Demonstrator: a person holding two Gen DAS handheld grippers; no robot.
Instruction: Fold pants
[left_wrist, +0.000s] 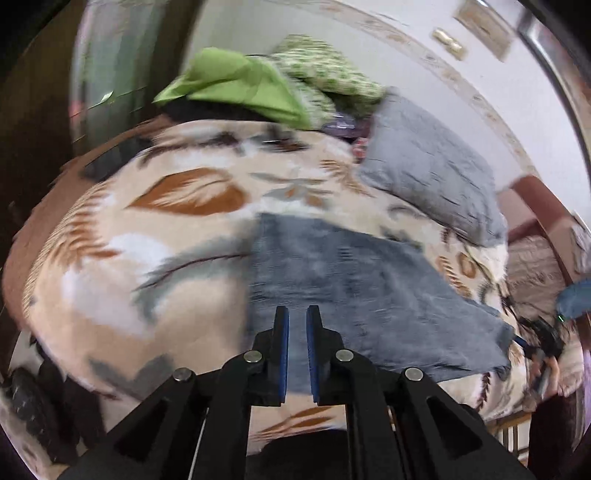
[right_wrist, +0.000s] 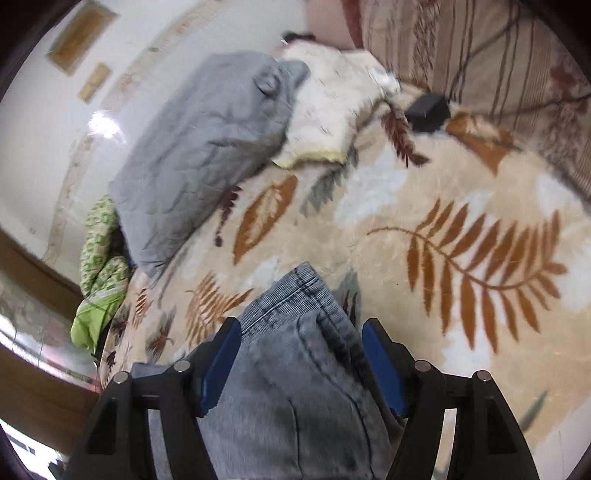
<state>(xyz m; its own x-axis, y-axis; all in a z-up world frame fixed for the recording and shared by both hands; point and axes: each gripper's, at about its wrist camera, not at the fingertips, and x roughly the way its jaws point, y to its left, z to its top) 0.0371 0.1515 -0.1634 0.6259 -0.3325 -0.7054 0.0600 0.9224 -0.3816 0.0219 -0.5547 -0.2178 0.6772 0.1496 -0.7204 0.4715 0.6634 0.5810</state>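
The pants are grey-blue jeans (left_wrist: 354, 280) lying flat on a leaf-patterned blanket (left_wrist: 129, 258) on the bed. In the left wrist view my left gripper (left_wrist: 297, 317) hovers over the jeans' near edge with its jaws almost together, a narrow gap between them and nothing held. In the right wrist view the jeans (right_wrist: 295, 369) run between the wide-open jaws of my right gripper (right_wrist: 301, 328), with a hemmed end (right_wrist: 303, 280) pointing away onto the blanket (right_wrist: 443, 184). The fingers do not press the cloth.
A grey pillow (left_wrist: 432, 166) (right_wrist: 207, 147) lies beyond the jeans. A green cloth (left_wrist: 240, 85) and a green-patterned bundle (right_wrist: 101, 251) sit at the bed's far side. A white cushion (right_wrist: 332, 103) and a black box (right_wrist: 428, 107) lie near a striped headboard (right_wrist: 498, 66).
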